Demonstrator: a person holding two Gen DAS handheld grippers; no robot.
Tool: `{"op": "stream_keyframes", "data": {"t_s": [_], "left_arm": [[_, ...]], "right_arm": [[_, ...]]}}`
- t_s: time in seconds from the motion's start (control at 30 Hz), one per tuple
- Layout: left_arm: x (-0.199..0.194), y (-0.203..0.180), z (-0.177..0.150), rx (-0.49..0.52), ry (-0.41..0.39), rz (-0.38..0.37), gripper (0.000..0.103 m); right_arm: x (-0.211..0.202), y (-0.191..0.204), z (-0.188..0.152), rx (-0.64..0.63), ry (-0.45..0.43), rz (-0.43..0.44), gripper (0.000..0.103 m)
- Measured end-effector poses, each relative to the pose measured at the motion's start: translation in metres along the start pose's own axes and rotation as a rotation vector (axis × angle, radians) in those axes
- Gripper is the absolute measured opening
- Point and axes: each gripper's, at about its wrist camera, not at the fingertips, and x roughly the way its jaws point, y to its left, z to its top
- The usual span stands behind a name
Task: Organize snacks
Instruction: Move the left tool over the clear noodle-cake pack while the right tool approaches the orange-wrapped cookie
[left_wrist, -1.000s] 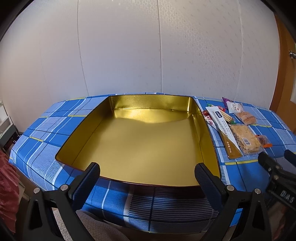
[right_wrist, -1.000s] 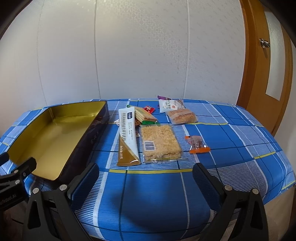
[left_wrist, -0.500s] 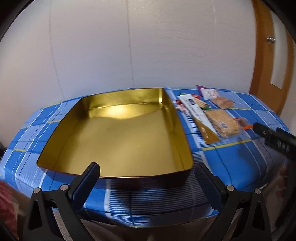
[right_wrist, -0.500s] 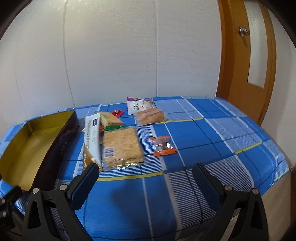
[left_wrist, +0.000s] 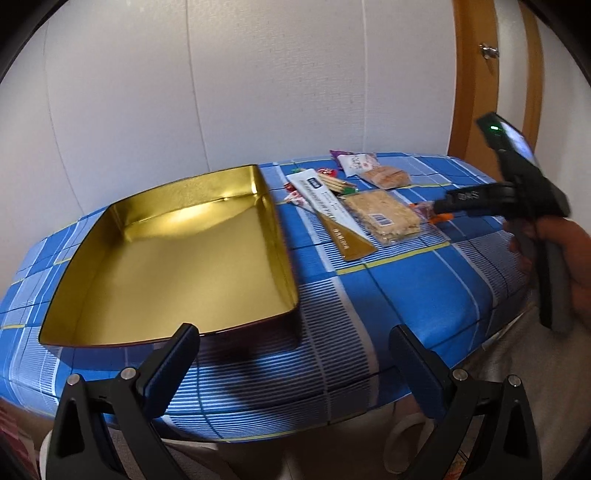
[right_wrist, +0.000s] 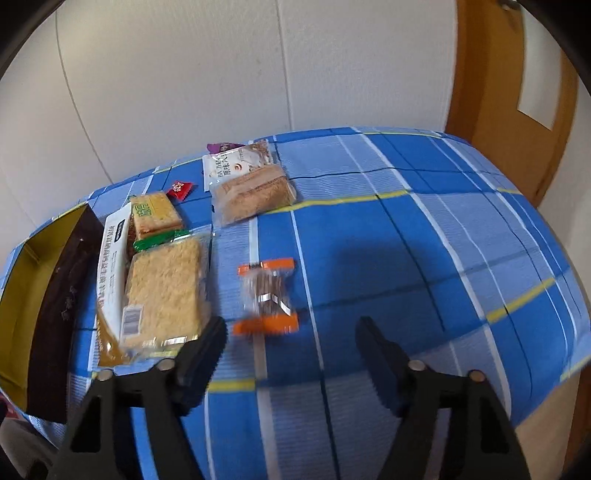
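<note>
Where snack (right_wrist: 266, 297) lies flat: clear wrapper, orange ends, brown filling.

White wall (left_wrist: 258, 81), wooden door (right_wrist: 517, 110)

Wrist views, angled down (snacks (left_wrist: 373, 206) shared)

tray (left_wrist: 177, 258) left on table (left_wrist: 388, 295) | snacks (left_wrist: 380, 216) right of tray
</note>
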Motion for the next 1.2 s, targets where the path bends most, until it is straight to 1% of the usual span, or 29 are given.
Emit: {"op": "stream_keyframes", "data": {"t_s": [0.07,0.1,0.17,0.23,0.33,0.4,0.43,0.53,0.63,0.77,0.83,0.93,1.03,1.13,1.2], "left_arm": [[0.002,-0.002,0.002,-0.012,0.015,-0.027,0.103],[0.005,-0.004,0.004,-0.024,0.027,-0.042,0.103],[0.011,-0.005,0.01,-0.073,0.055,-0.081,0.103],[0.015,-0.006,0.016,-0.124,0.059,-0.095,0.103],[0.019,-0.009,0.029,-0.158,0.061,-0.126,0.103],[0.018,-0.011,0.04,-0.176,0.047,-0.11,0.103],[0.017,-0.012,0.044,-0.179,0.037,-0.101,0.103],[0.015,-0.021,0.06,-0.166,-0.003,-0.077,0.103],[0.024,-0.034,0.076,-0.13,-0.005,-0.036,0.103],[0.048,-0.046,0.096,-0.112,0.045,-0.046,0.103],[0.065,-0.05,0.105,-0.137,0.086,-0.064,0.103],[0.09,-0.054,0.115,-0.189,0.141,-0.095,0.103],[0.111,-0.06,0.121,-0.206,0.177,-0.086,0.103],[0.124,-0.068,0.127,-0.173,0.18,-0.056,0.103],[0.132,-0.07,0.131,-0.156,0.199,-0.044,0.103]], "right_arm": [[0.005,-0.001,0.004,-0.011,-0.011,0.009,0.059],[0.008,0.001,0.005,-0.016,-0.013,0.023,0.057],[0.014,0.005,0.004,-0.028,-0.003,0.045,0.042],[0.019,0.01,0.004,-0.044,0.021,0.051,0.037],[0.024,0.014,0.002,-0.068,0.033,0.041,0.036],[0.025,0.01,0.002,-0.051,0.036,0.057,0.034],[0.025,0.008,0.001,-0.044,0.04,0.062,0.028],[0.024,0.005,0.0,-0.045,0.04,0.051,0.028],[0.021,0.004,-0.002,-0.054,0.03,0.018,0.028],[0.019,-0.004,-0.002,-0.015,0.03,0.011,0.028],[0.019,-0.011,-0.002,0.015,0.029,-0.003,0.028],[0.019,-0.021,-0.003,0.066,0.034,0.02,0.028],[0.019,-0.024,-0.005,0.082,0.039,0.027,0.028],[0.018,-0.023,-0.006,0.079,0.036,0.018,0.028],[0.017,-0.022,-0.007,0.081,0.036,0.014,0.028]]}}
